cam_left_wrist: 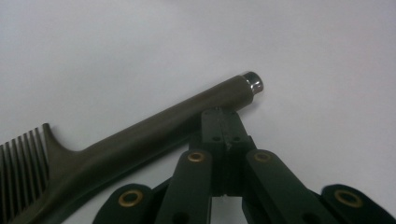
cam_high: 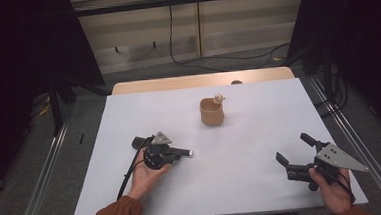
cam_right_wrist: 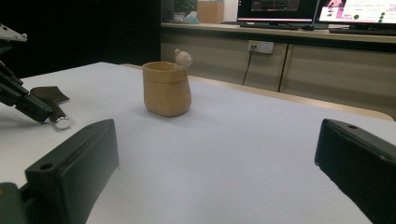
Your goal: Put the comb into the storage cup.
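Observation:
A dark comb (cam_left_wrist: 140, 135) with a silver-capped handle lies on the white table sheet (cam_high: 250, 134), with its teeth toward the person's left hand. My left gripper (cam_left_wrist: 223, 116) is shut, nothing between its jaws, and its tips rest against the side of the handle near the cap. From above, the left gripper (cam_high: 175, 152) sits left of centre with the comb's cap (cam_high: 190, 152) poking out to its right. My right gripper (cam_high: 294, 151) stands open at the front right, its jaws (cam_right_wrist: 215, 144) wide apart and facing a tan pouch-shaped cup (cam_right_wrist: 166, 88).
The tan cup (cam_high: 212, 112) stands near the middle back, a small figure (cam_high: 219, 97) on its rim. A wooden table edge (cam_high: 202, 80) shows behind the sheet. Metal rails (cam_high: 353, 137) run along both sides. A cable (cam_high: 225, 59) lies on the floor behind.

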